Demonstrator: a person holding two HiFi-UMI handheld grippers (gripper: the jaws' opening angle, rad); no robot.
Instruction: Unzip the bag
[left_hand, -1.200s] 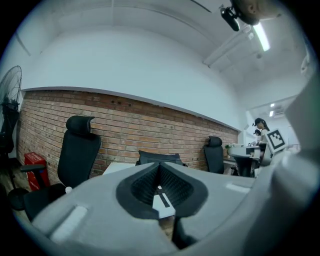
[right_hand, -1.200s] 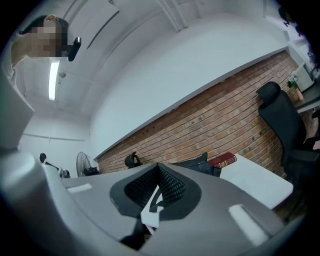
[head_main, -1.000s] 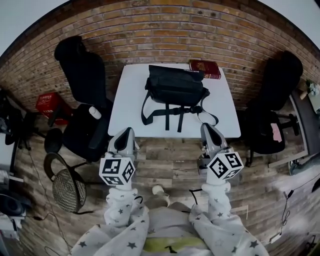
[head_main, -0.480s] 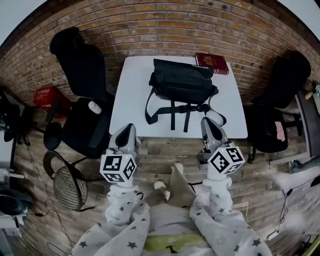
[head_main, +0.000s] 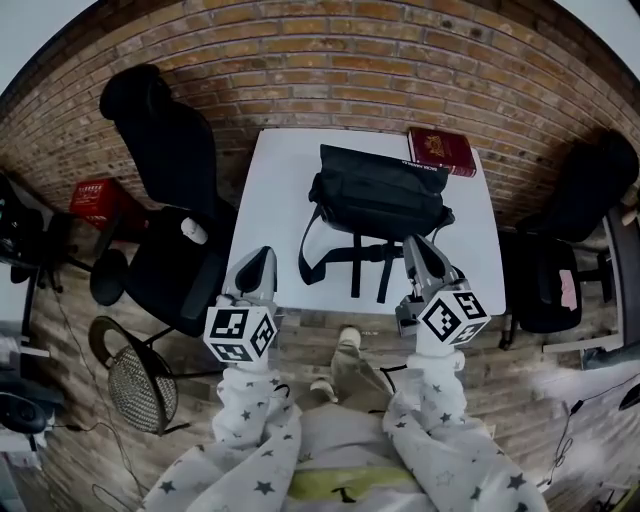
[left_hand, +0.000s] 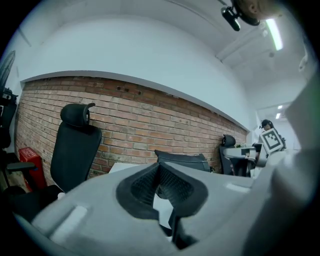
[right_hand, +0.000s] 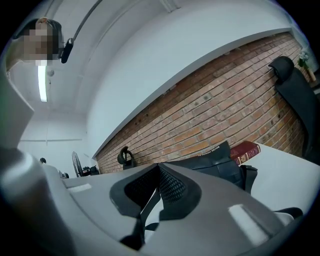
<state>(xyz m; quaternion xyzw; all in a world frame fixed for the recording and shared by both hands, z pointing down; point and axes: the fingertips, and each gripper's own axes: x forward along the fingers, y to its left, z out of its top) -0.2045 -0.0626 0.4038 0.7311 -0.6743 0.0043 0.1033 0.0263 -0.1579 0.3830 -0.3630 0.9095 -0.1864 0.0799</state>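
Fingers closed and empty on both the left gripper and right gripper, poised at the table's near edge; bare tabletop lies left of the bag.

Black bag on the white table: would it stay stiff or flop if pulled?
Likely floppy: the black bag looks like fabric, and its straps trail limp over the table. It sits low and wide, so a tug would probably slide it, not tip it.
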